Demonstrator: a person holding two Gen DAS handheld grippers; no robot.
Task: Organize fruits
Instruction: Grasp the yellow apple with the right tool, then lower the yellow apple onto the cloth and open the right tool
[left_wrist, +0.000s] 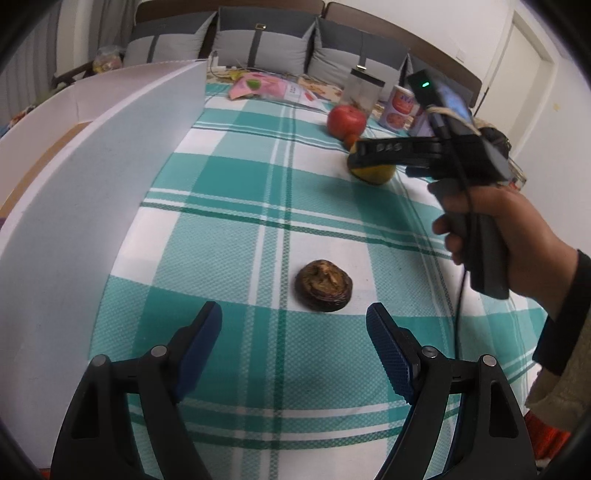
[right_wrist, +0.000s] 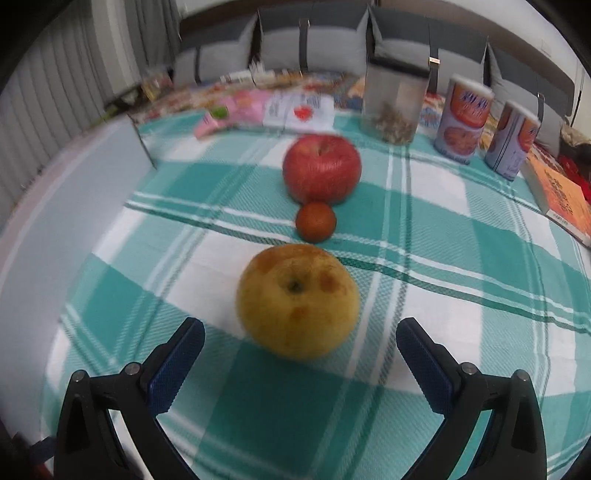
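Note:
In the left wrist view a dark brown shrivelled fruit (left_wrist: 324, 285) lies on the teal checked cloth just ahead of my open left gripper (left_wrist: 294, 320). Farther off lie a red apple (left_wrist: 346, 120), a small orange fruit (left_wrist: 351, 139) and a yellow fruit (left_wrist: 373, 175), partly hidden by the right gripper body (left_wrist: 413, 151). In the right wrist view my open, empty right gripper (right_wrist: 300, 336) sits just before the bruised yellow fruit (right_wrist: 297, 301), which stands slightly ahead of the fingertips. Behind it, in a row, are the small orange fruit (right_wrist: 316, 222) and the red apple (right_wrist: 322, 168).
A white board (left_wrist: 92, 192) stands upright along the left side of the cloth. At the back stand a clear jar (right_wrist: 394, 99), two printed cans (right_wrist: 463, 118), a book (right_wrist: 557, 199) and pink packets (right_wrist: 243, 107). Grey cushions (left_wrist: 266, 40) lie behind.

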